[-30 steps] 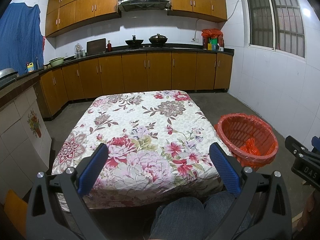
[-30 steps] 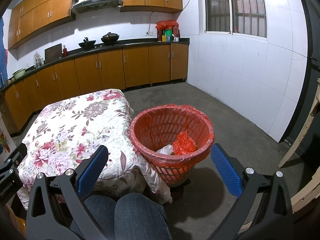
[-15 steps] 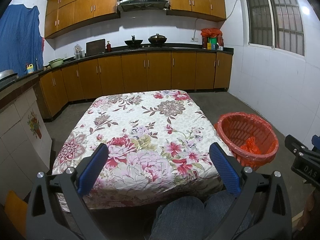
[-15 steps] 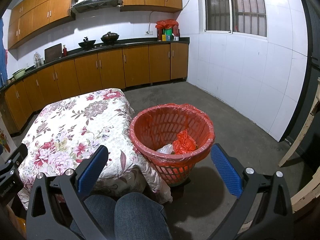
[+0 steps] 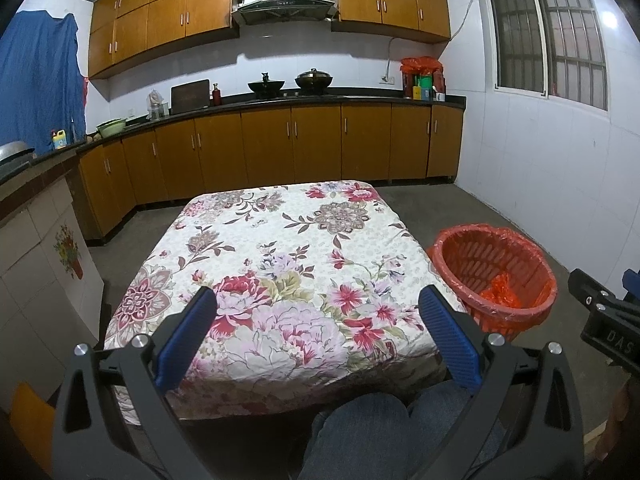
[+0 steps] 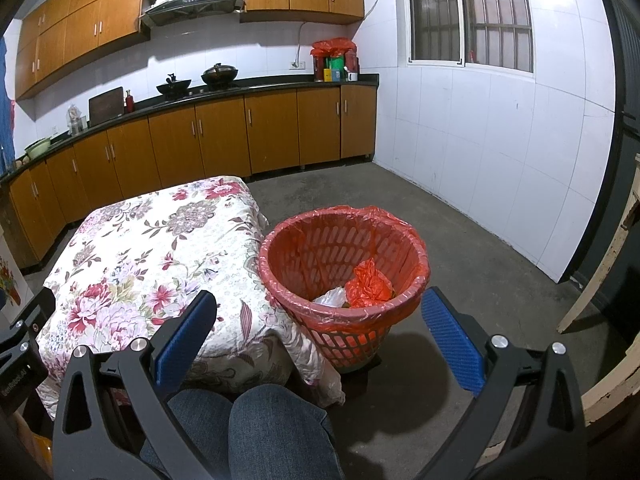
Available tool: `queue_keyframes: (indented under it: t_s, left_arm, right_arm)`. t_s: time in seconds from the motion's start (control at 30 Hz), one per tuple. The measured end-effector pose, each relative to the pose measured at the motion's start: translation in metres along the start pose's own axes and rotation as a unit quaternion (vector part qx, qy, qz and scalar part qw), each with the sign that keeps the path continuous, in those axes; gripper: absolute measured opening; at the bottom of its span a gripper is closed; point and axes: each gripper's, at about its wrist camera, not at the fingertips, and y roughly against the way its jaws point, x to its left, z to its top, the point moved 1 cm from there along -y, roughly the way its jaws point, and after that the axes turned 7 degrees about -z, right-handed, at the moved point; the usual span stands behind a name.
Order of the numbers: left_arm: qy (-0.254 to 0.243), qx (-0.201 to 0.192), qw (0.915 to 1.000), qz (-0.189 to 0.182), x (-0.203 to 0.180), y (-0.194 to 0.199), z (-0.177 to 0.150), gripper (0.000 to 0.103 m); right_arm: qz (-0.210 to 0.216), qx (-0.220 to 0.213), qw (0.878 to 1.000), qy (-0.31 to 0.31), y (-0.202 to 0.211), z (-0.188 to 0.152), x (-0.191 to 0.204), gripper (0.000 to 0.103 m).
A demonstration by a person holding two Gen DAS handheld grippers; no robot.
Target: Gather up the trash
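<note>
A red plastic basket (image 6: 344,256) lined with a red bag stands on the floor right of the table; it also shows in the left wrist view (image 5: 496,276). Inside lie crumpled red trash (image 6: 366,284) and a white scrap (image 6: 330,296). The table (image 5: 288,264) wears a floral cloth; I see no trash on it. My left gripper (image 5: 318,328) is open and empty above the table's near edge. My right gripper (image 6: 318,328) is open and empty, short of the basket's near rim.
The person's jeans-clad knees (image 6: 256,432) sit under both grippers. Wooden kitchen cabinets (image 5: 288,148) and a dark counter run along the back wall. White tiled wall (image 6: 480,152) on the right. Concrete floor (image 6: 460,264) around the basket.
Both views have drawn back and lifted a little, so the table and basket sit slightly farther off. Both grippers stay open and empty.
</note>
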Motion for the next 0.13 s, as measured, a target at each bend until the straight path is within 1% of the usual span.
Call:
queue_keyframes:
  t_s: [0.13]
  left_arm:
    - [0.003,0.002,1.0000,-0.001,0.0012,-0.0001,0.0010,0.099]
  right_arm:
    - [0.000,0.000,1.000,0.000,0.0000,0.0002,-0.0003,0.101]
